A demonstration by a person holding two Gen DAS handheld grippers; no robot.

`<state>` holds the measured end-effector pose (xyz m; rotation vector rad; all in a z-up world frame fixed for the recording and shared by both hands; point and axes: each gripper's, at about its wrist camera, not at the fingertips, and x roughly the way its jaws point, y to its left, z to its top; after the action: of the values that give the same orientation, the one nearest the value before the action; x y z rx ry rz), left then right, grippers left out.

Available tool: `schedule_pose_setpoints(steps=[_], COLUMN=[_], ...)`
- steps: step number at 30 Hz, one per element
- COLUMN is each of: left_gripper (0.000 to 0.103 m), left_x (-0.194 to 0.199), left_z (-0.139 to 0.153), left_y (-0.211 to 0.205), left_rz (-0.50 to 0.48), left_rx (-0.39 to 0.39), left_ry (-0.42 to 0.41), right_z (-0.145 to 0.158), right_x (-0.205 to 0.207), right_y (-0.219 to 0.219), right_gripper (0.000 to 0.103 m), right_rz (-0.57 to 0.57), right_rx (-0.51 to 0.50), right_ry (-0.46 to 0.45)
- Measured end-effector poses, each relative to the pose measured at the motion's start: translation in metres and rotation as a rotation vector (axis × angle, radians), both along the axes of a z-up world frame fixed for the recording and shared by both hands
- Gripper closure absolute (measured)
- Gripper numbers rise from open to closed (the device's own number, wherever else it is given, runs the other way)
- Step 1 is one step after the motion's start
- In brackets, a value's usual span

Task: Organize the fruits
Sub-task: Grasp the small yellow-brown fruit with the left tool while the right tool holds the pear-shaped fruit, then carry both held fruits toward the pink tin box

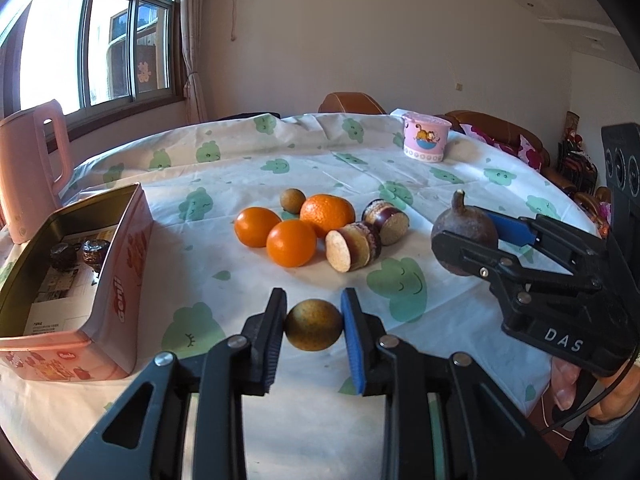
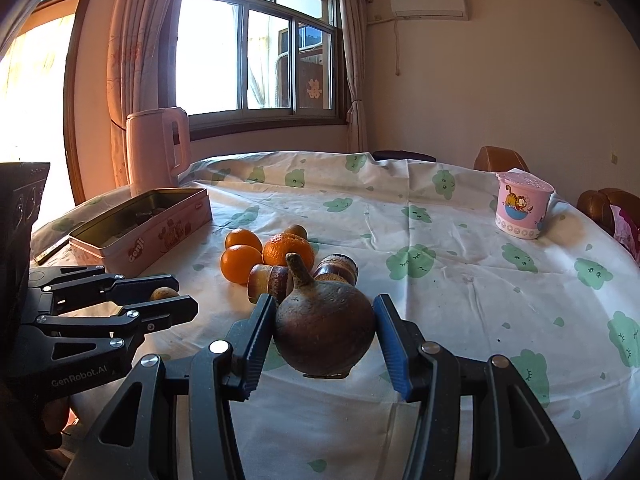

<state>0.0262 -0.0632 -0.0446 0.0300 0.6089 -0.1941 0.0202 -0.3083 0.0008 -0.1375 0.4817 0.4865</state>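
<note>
Gripping a small brown-green fruit [image 1: 314, 330] above the near worktop [image 1: 248, 168], the left gripper [image 1: 314, 332] has its jaws clenched on both its sides. The right gripper [image 2: 324, 336] grasps a large dark stemmed fruit [image 2: 324, 332]. Three oranges [image 1: 286, 242] and two cut pieces [image 1: 352, 246] lie mid-worktop; an open pink tin [image 1: 120, 248] stands left.

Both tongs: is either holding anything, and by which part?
Left tongs pinch a small brown fruit across its sides. Right tongs clamp a stemmed dark fruit across its body.
</note>
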Motion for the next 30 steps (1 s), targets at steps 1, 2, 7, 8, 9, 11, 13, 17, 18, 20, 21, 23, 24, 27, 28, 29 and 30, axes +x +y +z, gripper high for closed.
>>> schedule_pose_setpoints(steps=[1,2,7,8,9,11,13,17,18,20,21,23,24,27,28,29,30], left_gripper=[0.073,0.073,0.073,0.073,0.073,0.073,0.073,0.073,0.073,0.073,0.073,0.073,0.073,0.073,0.073,0.073,0.073], left_x=[-0.001,-0.001,-0.003,-0.003,-0.004,-0.005,-0.005,-0.007,-0.007,-0.008,-0.008,-0.009,-0.009,-0.010,-0.011,-0.011,-0.011], left_z=[0.000,0.000,0.000,0.001,0.001,0.001,0.001,0.001,0.001,0.002,0.002,0.002,0.002,0.002,0.002,0.002,0.002], left_y=[0.001,0.001,0.001,0.001,0.001,0.000,0.000,0.000,0.000,0.000,0.000,0.000,0.000,0.001,0.001,0.001,0.001], left_rz=[0.002,0.004,0.012,0.013,0.016,0.019,0.021,0.024,0.024,0.025,0.026,0.027,0.027,0.029,0.029,0.029,0.029], left_rx=[-0.002,-0.003,-0.002,0.000,0.002,0.006,0.007,0.011,0.012,0.013,0.012,0.012,0.011,0.009,0.008,0.008,0.008], left_ry=[-0.002,-0.005,-0.022,-0.027,-0.032,-0.040,-0.045,-0.058,-0.062,-0.068,-0.070,-0.075,-0.076,-0.083,-0.085,-0.087,-0.090], right_z=[0.001,0.001,0.001,0.001,0.002,0.002,0.002,0.002,0.002,0.002,0.002,0.002,0.003,0.003,0.003,0.003,0.003], right_x=[-0.001,-0.002,-0.005,-0.005,-0.006,-0.006,-0.007,-0.009,-0.009,-0.010,-0.010,-0.010,-0.011,-0.012,-0.012,-0.012,-0.013], right_y=[0.000,0.000,0.000,0.000,0.000,-0.001,-0.001,-0.002,-0.002,-0.002,-0.003,-0.003,-0.003,-0.004,-0.004,-0.005,-0.005], right_gripper=[0.051,0.051,0.051,0.051,0.051,0.051,0.051,0.051,0.051,0.051,0.051,0.051,0.051,0.051,0.051,0.051,0.051], right_rz=[0.002,0.003,0.006,0.007,0.007,0.010,0.011,0.012,0.013,0.015,0.016,0.018,0.019,0.021,0.022,0.023,0.025], right_rx=[0.002,0.003,0.003,0.004,0.006,0.010,0.013,0.016,0.018,0.020,0.022,0.025,0.026,0.030,0.032,0.034,0.036], right_ry=[-0.005,-0.011,-0.031,-0.034,-0.037,-0.043,-0.049,-0.056,-0.058,-0.062,-0.065,-0.070,-0.072,-0.078,-0.081,-0.085,-0.088])
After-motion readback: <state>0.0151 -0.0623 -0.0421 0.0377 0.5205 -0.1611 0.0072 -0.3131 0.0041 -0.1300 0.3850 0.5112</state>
